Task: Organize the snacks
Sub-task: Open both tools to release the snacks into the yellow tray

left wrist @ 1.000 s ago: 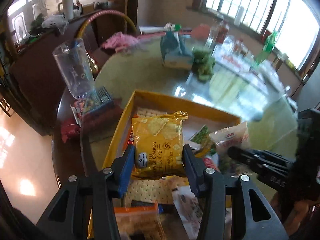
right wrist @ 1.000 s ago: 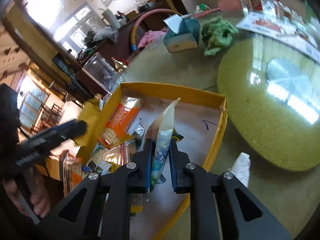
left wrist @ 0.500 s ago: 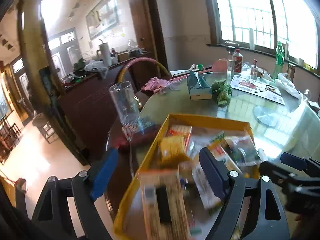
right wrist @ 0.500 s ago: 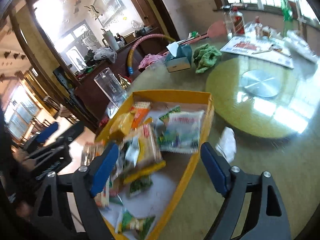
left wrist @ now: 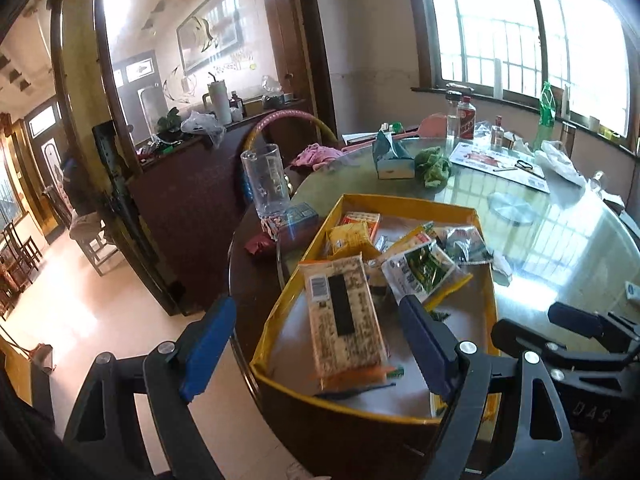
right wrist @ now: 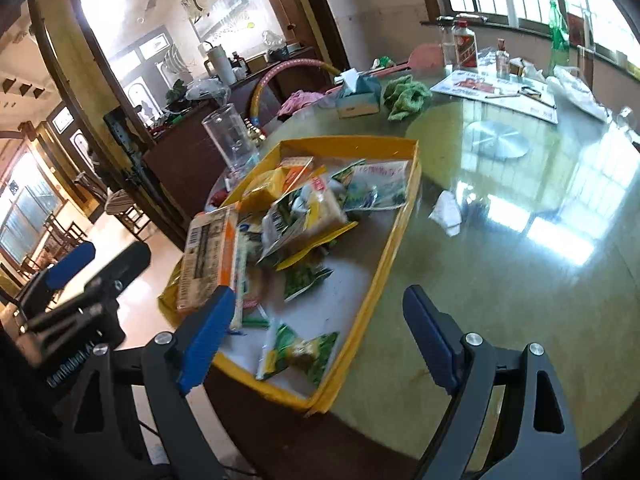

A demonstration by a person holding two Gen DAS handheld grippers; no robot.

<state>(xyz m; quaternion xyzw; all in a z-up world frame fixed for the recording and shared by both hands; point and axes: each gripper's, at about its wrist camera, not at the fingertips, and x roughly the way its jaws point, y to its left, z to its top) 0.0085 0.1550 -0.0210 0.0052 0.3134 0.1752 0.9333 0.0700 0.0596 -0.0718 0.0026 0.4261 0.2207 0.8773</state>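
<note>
A big round table (left wrist: 560,240) with a shiny glass top fills the room's middle. Tall windows (left wrist: 520,28) let in bright light behind it. A dark wooden sideboard (left wrist: 192,184) stands past the table's edge, and the floor beside it is pale and glossy.

A yellow tray (left wrist: 396,202) sits at the near edge of the table. The snacks are all in this tray, heaped together. A long pack of crackers (left wrist: 344,316) lies at the near end of the tray. A green and white packet (left wrist: 420,272) rests just behind it, and a yellow cracker pack (left wrist: 348,240) lies at the far end of the tray. A clear plastic jug (left wrist: 266,180) stands just beside the tray's far corner. A teal tissue box (left wrist: 392,156) and a green cloth (left wrist: 434,164) sit further back from the tray. A crumpled white tissue (right wrist: 446,212) lies on the glass near the tray's side.

The left gripper (left wrist: 316,344) hangs over the near end of the tray, tipped downward. Its jaws have just been opening, and they stand wide with nothing held. The right gripper (right wrist: 316,332) hangs over the tray's near corner, tipped downward too. Its blue pads (right wrist: 428,332) are spread far apart and grip nothing.
</note>
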